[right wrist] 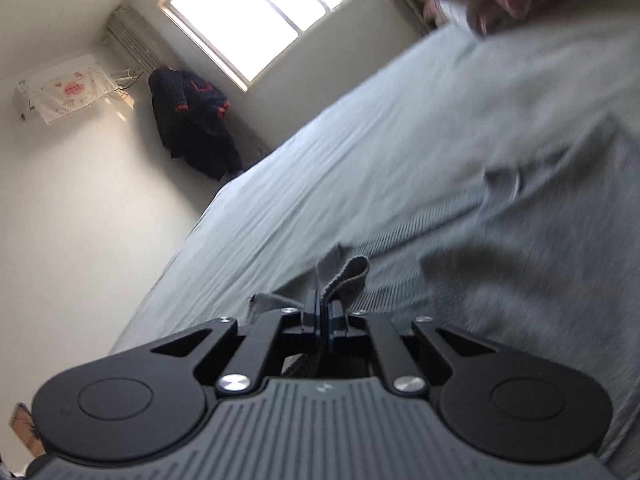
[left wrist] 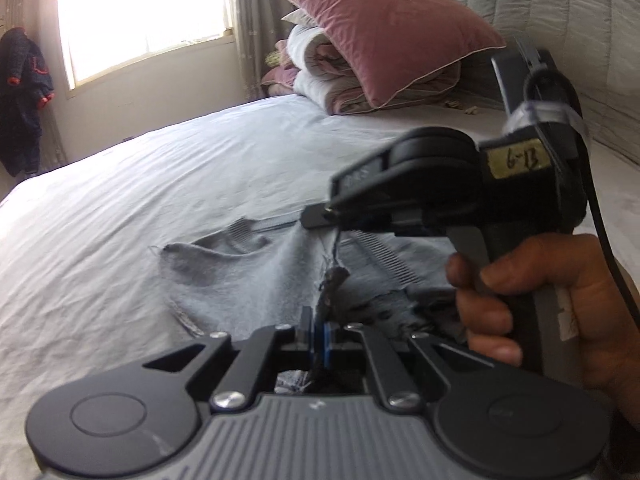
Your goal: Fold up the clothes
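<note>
A grey knit garment (left wrist: 244, 276) with ribbed edges lies partly lifted on the white bed sheet (left wrist: 140, 184). My left gripper (left wrist: 318, 330) is shut on a dark, bunched edge of it close to the lens. My right gripper (left wrist: 320, 216), held by a hand (left wrist: 540, 304), pinches the same garment higher up, so the cloth hangs between the two. In the right wrist view, my right gripper (right wrist: 326, 320) is shut on a ribbed grey strip of the garment (right wrist: 500, 264), which spreads blurred over the bed to the right.
A pink pillow (left wrist: 384, 28) rests on folded quilts (left wrist: 320, 80) at the head of the bed, against a grey quilted headboard (left wrist: 560, 20). A bright window (left wrist: 144, 12) and a dark hanging coat (left wrist: 24, 96) stand beyond the far bed edge.
</note>
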A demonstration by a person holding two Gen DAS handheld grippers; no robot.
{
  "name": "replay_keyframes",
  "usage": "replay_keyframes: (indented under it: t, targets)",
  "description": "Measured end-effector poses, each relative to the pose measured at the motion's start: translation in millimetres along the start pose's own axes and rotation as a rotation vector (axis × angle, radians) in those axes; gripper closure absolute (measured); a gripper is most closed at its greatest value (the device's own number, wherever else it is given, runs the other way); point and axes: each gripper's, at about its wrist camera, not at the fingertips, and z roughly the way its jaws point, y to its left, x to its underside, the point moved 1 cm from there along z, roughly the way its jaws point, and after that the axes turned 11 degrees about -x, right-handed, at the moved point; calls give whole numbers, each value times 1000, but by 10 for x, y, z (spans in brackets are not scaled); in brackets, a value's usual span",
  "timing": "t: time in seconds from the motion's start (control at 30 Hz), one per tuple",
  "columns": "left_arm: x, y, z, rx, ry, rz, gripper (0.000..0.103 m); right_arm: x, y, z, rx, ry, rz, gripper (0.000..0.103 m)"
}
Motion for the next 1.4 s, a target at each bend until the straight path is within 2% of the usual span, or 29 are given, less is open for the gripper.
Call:
replay_keyframes:
  t: [0.23,0.43,0.5,0.53,0.6,0.73,0.87,1.03,1.07,1.27,1.33,1.4]
  targets:
    - [-16,-160,86,47,4,-10,99,36,-135,-9,79,-16,-54,98]
    - [71,-203,219,122,65,-3,96,-87,-189,-8,120,-12,-24,97]
    - [102,-213,217,161,65,-15,83,-111,-215,-41,127,-18,-8,95]
    - [116,-216,212,180,61,-22,79,-123,-228,-57,130,-21,0,89]
    - [117,-200,191,242,57,-47,72,-147,-254,-89,136,-27,17,88]
    - [97,-176,167,308,48,-85,72,-195,-306,-154,149,-39,49,88]
    - [88,-171,198,316,55,-104,72,-198,-343,-156,153,-17,64,88]
    - [20,-45,218,299,83,-127,71,-169,-377,-111,151,34,68,88]
    - [-21,24,225,276,81,-132,69,-163,-384,-102,151,44,69,88]
    - [-195,527,505,-1,96,-201,55,-103,-345,-48,151,76,31,83]
    - [-223,653,657,-67,105,-218,52,-92,-327,-40,150,80,15,75]
    - [-236,725,846,-97,121,-245,52,-85,-302,-36,138,82,-1,65]
